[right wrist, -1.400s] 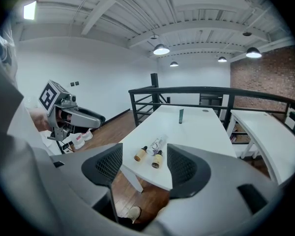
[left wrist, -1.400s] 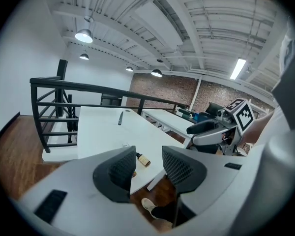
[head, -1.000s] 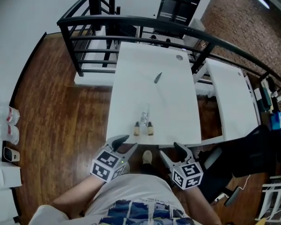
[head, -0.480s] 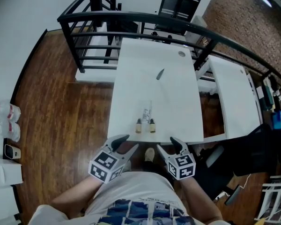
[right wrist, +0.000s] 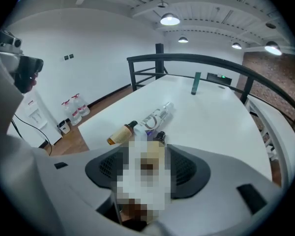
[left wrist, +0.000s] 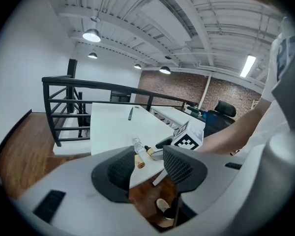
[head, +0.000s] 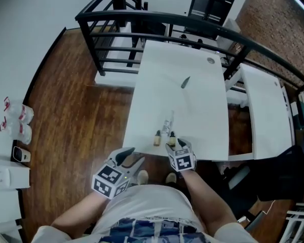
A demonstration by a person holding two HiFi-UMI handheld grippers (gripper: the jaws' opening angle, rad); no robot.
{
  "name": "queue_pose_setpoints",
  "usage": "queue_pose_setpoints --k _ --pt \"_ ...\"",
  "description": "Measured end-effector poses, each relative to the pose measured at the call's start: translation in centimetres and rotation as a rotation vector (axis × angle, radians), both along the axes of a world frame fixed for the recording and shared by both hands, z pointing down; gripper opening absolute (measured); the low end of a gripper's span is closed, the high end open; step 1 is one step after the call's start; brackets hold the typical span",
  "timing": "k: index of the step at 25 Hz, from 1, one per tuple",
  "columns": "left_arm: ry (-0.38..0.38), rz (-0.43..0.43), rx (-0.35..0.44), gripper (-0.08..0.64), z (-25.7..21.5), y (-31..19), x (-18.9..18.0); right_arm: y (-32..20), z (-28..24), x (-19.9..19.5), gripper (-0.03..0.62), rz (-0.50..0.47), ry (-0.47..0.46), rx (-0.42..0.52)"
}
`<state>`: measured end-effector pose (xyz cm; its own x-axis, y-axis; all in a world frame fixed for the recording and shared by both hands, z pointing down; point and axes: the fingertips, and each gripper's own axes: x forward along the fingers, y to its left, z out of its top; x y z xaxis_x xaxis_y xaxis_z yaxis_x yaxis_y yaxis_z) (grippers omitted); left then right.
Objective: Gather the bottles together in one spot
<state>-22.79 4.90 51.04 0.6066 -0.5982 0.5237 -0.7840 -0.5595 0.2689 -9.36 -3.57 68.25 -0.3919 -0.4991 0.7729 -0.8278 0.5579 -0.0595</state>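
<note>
We count three bottles near the bench's (head: 202,110) near edge. The clear bottle (head: 168,124) lies flat and its label print is unreadable. The tan bottle (head: 156,138) lies just beside it. The dark-capped bottle (head: 172,137) sits between the right claw's (head: 173,145) jaws, which have just been closing; a blur hides whether they touch it. The left claw (head: 133,157) stands open and empty, off the near edge. One dark stick (head: 185,82) lies mid-bench with open surface around it.

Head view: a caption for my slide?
At a white table, the right gripper, jaws just closing, straddles a brown bottle beside a tan bottle and a clear bottle.
</note>
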Motion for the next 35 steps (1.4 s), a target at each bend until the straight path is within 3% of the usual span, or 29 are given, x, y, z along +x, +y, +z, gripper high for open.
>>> queue_pose_setpoints --k 4,6,7,13,19,24,27,31,35 --pt "-0.023 -0.043 -0.029 0.156 0.4 -0.4 0.7 -0.8 2.6 0.6 0.227 -0.038 0.045 -0.045" --pt "-0.028 -0.046 -0.044 0.156 0.6 -0.7 1.7 -1.0 2.9 1.2 0.16 -0.054 0.045 -0.043" --pt "-0.032 -0.042 -0.049 0.156 0.7 -0.9 2.4 -1.1 2.8 1.5 0.158 -0.058 0.04 -0.038" --pt "-0.035 0.018 -0.045 0.156 0.8 -3.4 7.6 -1.0 -0.7 6.5 0.158 0.0 -0.06 0.009" --pt "0.029 0.137 -0.028 0.156 -1.3 -6.3 15.5 0.8 -11.0 11.0 0.158 0.032 -0.251 0.146" --pt "0.151 0.207 -0.02 0.167 -4.5 -8.2 21.8 2.8 -18.3 13.2 0.158 0.001 -0.348 0.285" --pt "0.209 0.252 -0.035 0.167 -5.8 -8.6 25.0 3.5 -20.4 14.8 0.158 -0.008 -0.376 0.338" --pt "0.322 0.314 -0.116 0.167 -6.7 -8.0 28.6 3.8 -21.2 16.6 0.158 -0.022 -0.402 0.378" --pt "0.371 0.319 -0.169 0.163 -6.9 -7.7 30.8 4.4 -21.5 17.8 0.158 -0.057 -0.419 0.404"
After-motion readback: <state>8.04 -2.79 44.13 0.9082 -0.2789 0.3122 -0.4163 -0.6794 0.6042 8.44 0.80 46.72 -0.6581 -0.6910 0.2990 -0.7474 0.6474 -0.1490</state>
